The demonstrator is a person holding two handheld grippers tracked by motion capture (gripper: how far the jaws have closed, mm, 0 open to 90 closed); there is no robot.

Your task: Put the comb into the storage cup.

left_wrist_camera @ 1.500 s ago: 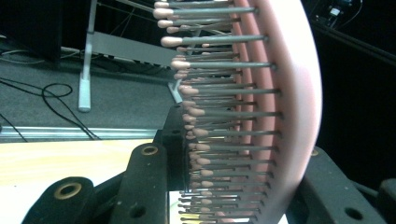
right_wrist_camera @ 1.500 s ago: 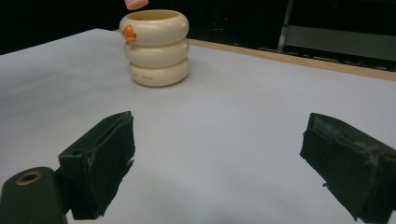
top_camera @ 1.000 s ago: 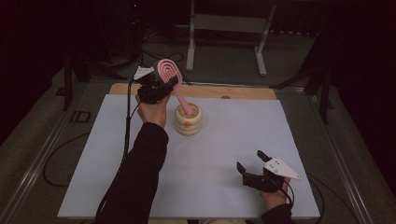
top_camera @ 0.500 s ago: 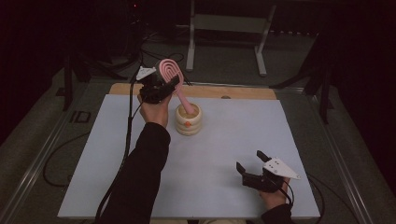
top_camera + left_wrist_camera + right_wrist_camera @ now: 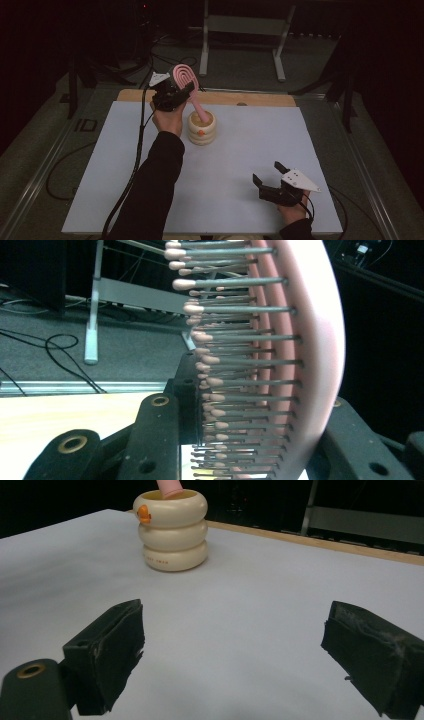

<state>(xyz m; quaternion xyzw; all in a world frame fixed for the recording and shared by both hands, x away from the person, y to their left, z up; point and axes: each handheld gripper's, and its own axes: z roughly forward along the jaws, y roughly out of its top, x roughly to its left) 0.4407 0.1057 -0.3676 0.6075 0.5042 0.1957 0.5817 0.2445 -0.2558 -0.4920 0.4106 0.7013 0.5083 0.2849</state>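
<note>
- pink hairbrush (image 5: 186, 85): i have it leaning at the far side of the table, handle end inside the cream ribbed cup (image 5: 202, 128), head up and outside.
- progress, as i judge it: brush is in the cup; letting go and backing off remain.
- look: oval pink head, grey bristles with pink tips.
- left gripper (image 5: 172, 95): jaws clamped on the brush head.
- right gripper (image 5: 272, 186): jaws apart, nothing between, low over the white mat (image 5: 240, 150), well apart from the cup.
</note>
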